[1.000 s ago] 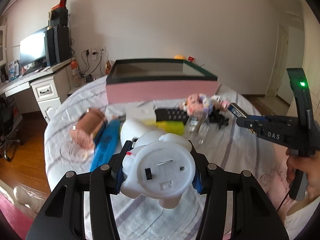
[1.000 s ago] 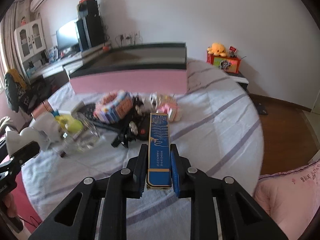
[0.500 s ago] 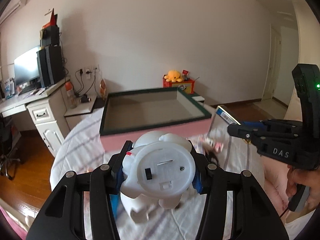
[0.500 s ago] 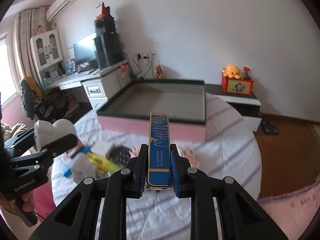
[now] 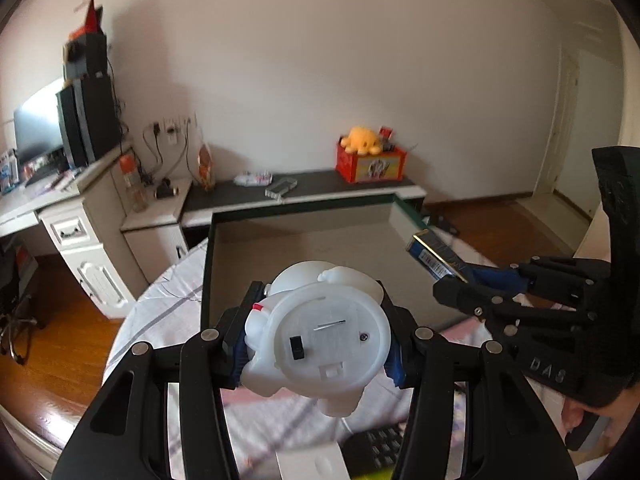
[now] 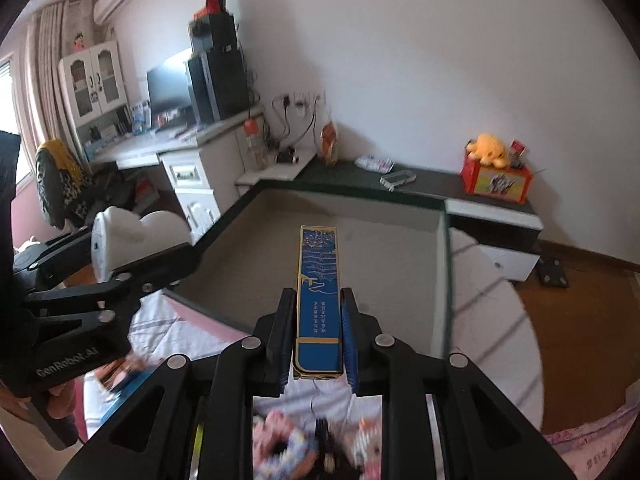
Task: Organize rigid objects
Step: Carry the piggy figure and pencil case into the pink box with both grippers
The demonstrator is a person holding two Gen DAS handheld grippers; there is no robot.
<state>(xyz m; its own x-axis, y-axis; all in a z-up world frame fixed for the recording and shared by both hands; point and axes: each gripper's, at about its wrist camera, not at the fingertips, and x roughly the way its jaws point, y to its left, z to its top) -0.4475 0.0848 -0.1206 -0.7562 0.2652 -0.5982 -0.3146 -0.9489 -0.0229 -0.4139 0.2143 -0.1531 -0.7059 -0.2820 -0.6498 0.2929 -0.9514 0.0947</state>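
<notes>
Left tool (image 5: 316, 340) clenched on our white pig-shaped toy (image 5: 320, 336); right tool (image 6: 316, 340) clenched on a slim blue box (image 6: 319, 280). Both hang over the pink tray's (image 5: 208, 264) near edge. Tray looks empty; we judge sorting barely begun, clutter (image 6: 296, 444) left below on the bed.

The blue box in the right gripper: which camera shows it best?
The right wrist view. There the blue box runs lengthwise up the middle, its printed top face fully visible between the right gripper's closed pads. The left wrist view shows only its far end, angled and partly hidden by that gripper.
</notes>
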